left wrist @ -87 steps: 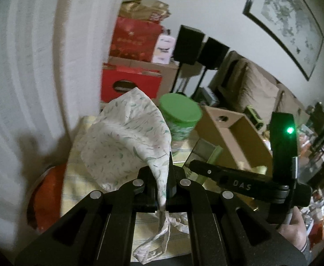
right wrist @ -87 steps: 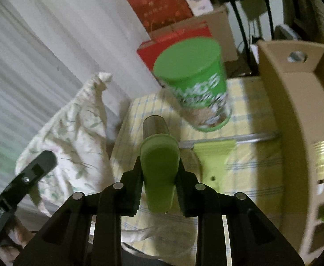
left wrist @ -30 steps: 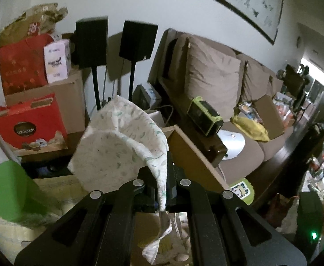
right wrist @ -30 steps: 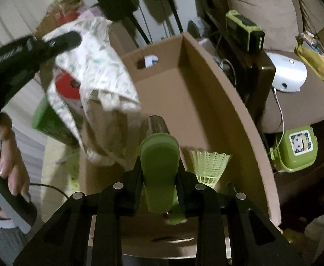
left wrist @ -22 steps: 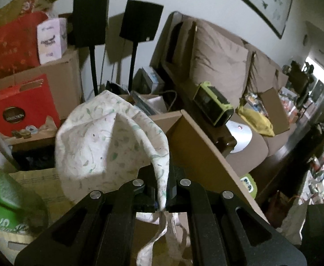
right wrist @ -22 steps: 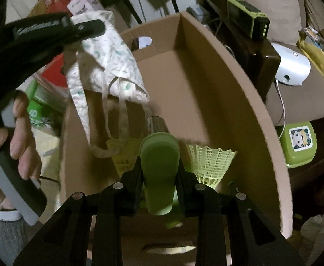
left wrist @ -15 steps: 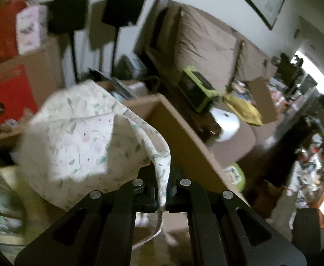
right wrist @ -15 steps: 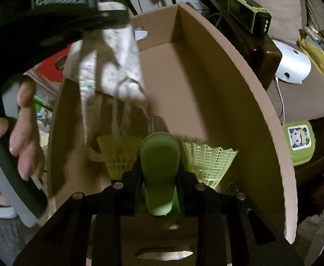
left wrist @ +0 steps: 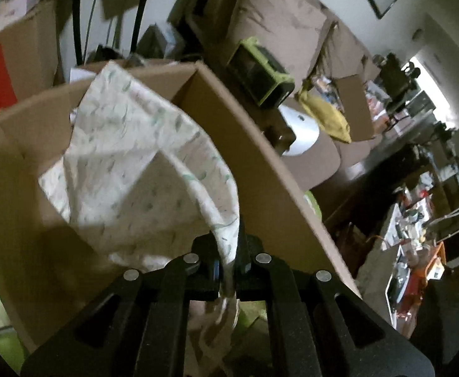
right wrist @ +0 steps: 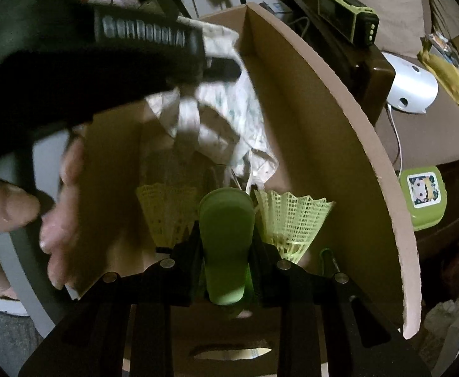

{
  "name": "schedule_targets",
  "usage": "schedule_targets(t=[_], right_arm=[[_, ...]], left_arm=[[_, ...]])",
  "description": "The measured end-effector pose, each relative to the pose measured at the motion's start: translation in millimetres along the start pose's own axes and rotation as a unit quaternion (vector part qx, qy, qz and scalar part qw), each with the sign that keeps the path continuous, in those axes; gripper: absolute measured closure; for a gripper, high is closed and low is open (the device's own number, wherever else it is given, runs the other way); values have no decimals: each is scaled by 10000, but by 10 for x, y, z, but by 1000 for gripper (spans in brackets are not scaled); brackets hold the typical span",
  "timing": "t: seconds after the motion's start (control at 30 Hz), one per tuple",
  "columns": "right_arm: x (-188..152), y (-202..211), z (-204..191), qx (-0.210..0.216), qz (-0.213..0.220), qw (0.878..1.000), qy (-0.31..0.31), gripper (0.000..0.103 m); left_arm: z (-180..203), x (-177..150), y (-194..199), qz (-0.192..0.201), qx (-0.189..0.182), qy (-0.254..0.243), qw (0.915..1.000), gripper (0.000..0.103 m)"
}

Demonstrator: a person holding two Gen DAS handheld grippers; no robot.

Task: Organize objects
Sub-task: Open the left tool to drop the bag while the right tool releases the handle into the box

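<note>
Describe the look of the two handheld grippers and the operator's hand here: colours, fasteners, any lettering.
Both grippers are matte black, with linkage arms carrying round silver fasteners: left gripper, right gripper. From the right wrist view the left one's body shows blurred white lettering on its side. The bare hand grips a grey handle; no sleeve shows.

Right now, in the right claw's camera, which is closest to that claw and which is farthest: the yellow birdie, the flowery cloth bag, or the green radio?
1. Yellow birdie, just right of the right claw, inside the box.
2. Flowery cloth bag, hanging farther in.
3. Green radio, outside, beyond the box's right wall.
</note>
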State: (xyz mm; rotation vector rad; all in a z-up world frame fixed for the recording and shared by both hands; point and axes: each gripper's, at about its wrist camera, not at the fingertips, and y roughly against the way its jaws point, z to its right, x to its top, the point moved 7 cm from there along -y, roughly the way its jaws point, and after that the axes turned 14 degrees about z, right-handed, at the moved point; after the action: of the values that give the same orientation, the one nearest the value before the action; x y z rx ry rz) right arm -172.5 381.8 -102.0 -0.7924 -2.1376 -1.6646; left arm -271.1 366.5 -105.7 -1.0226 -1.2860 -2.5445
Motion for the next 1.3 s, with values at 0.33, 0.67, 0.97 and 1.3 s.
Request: schedule_targets(t=[0.33, 0.67, 0.97, 1.3], right_arm=[[46, -58, 54, 50, -87, 9998, -197, 77], [156, -195, 23, -84, 41, 9998, -149, 65], [228, 71, -63, -163, 479, 9987, 34, 52], [239, 390, -341, -49, 890, 9957, 233, 40]], left_arm=[[-176, 198, 467, 481, -114, 629, 9968, 24], [-334, 79, 994, 754, 125, 621, 9951, 16], [-400, -129, 1699, 1237, 293, 285, 9915, 7], [-754, -479, 2238, 1402, 843, 171, 9864, 2]])
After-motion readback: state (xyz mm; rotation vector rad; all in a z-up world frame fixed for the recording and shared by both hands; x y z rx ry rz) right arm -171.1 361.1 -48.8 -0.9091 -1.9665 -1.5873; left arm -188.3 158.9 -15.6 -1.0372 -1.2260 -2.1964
